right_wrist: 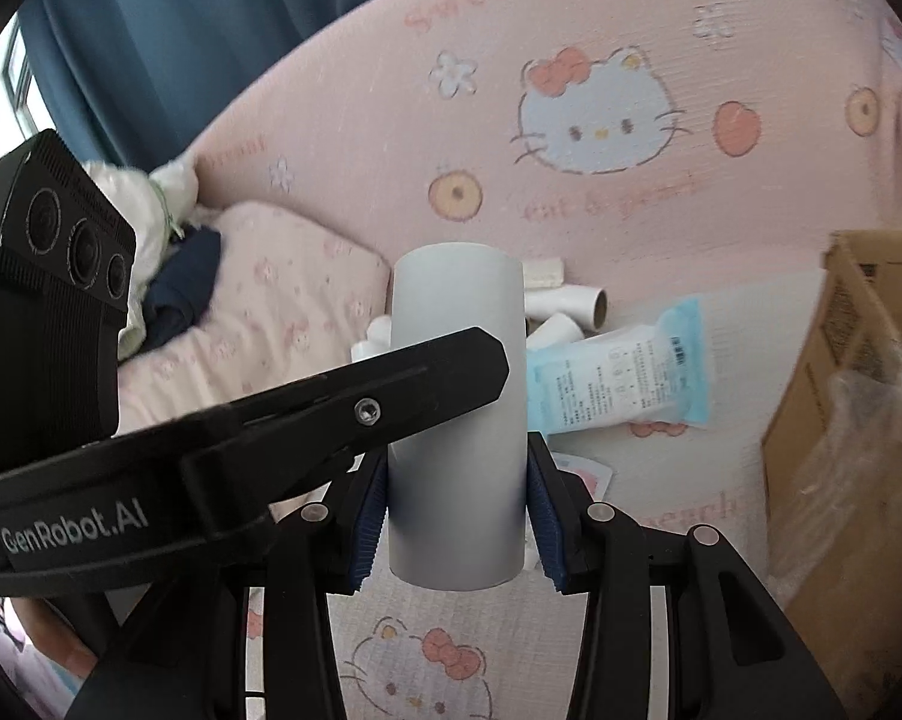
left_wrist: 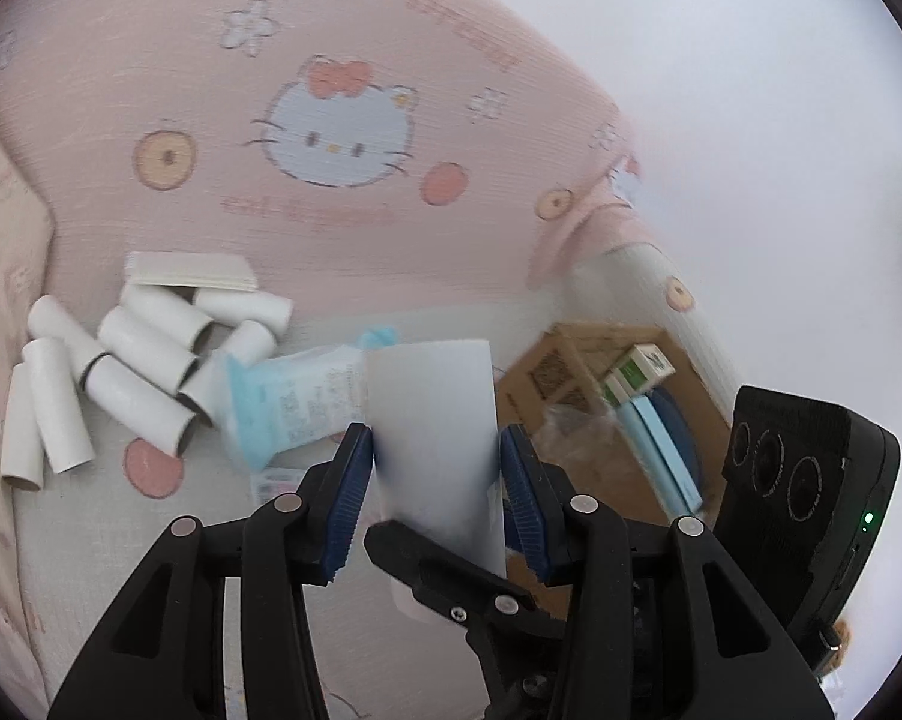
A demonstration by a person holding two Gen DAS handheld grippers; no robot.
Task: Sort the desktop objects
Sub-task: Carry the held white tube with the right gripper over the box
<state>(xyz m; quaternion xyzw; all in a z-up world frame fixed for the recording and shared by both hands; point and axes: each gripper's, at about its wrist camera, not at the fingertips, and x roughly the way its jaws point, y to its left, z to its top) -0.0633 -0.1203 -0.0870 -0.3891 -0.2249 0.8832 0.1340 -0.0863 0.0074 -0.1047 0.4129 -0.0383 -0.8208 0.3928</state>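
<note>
A white cardboard tube (left_wrist: 432, 408) (right_wrist: 457, 300) is held upright in the air above the bed by both grippers. My left gripper (left_wrist: 438, 474) has its blue pads against the tube's two sides. My right gripper (right_wrist: 457, 510) pinches the same tube lower down, pads tight on it. One right finger (left_wrist: 444, 576) crosses the tube's bottom in the left wrist view. A left finger (right_wrist: 390, 384) crosses the tube's front in the right wrist view. Behind lies a pile of several more white tubes (left_wrist: 126, 372) (right_wrist: 565, 306).
A blue-and-white wipes pack (left_wrist: 294, 402) (right_wrist: 619, 378) lies on the sheet beside the pile. An open cardboard box (left_wrist: 571, 360) (right_wrist: 841, 390) on the right holds small green-white boxes (left_wrist: 643, 366) and a blue book (left_wrist: 667, 450). A pink cartoon-cat cushion (left_wrist: 330, 120) stands behind; a pillow (right_wrist: 258, 312) lies left.
</note>
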